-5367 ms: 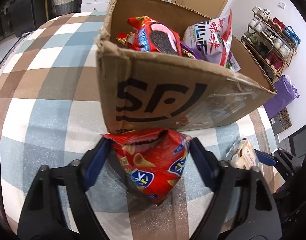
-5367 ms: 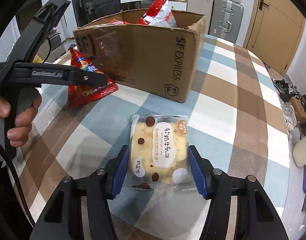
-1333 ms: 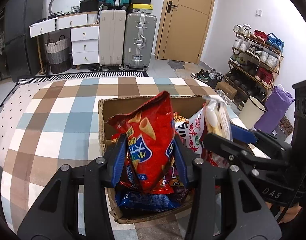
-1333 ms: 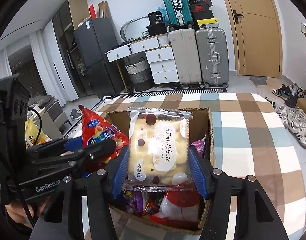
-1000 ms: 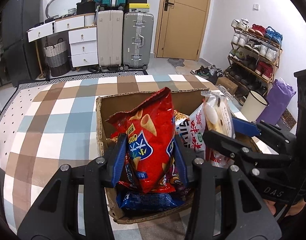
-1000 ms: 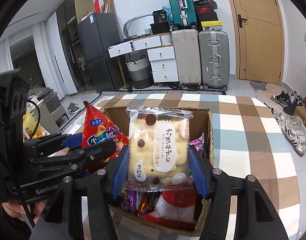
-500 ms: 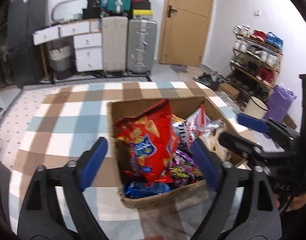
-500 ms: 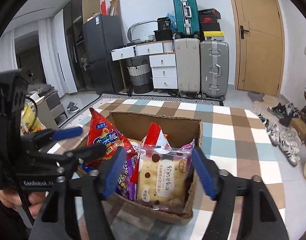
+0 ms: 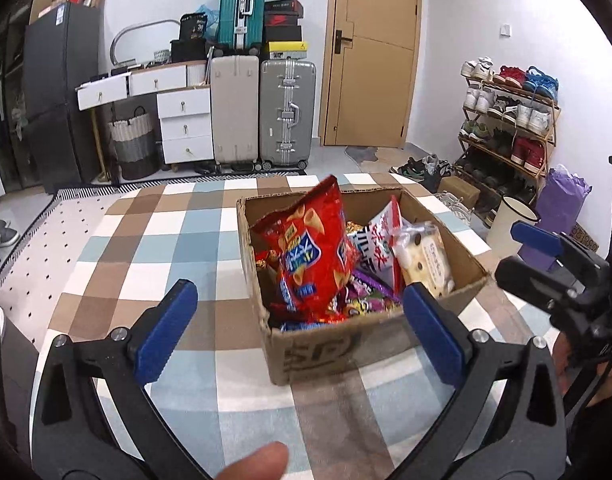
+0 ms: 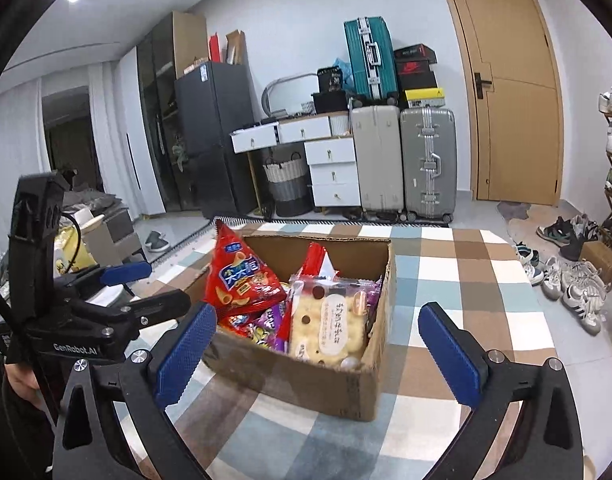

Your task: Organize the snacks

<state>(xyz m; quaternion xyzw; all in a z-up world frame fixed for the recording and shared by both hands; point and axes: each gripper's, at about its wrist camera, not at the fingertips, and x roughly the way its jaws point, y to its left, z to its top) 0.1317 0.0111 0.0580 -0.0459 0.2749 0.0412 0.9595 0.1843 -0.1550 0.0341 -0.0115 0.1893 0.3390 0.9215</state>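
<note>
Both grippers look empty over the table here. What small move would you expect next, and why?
Probably a short pull-back of both grippers. The left gripper and right gripper have their jaws wide open and hold nothing; the red chip bag and the biscuit pack stand in the cardboard box, and no other snack shows on the checked tablecloth.

"GenRobot.AI" printed white on left hand-held gripper [image 10: 145, 284] body; "SF" logo, blurred, on cardboard box [image 9: 326, 354] front.
</note>
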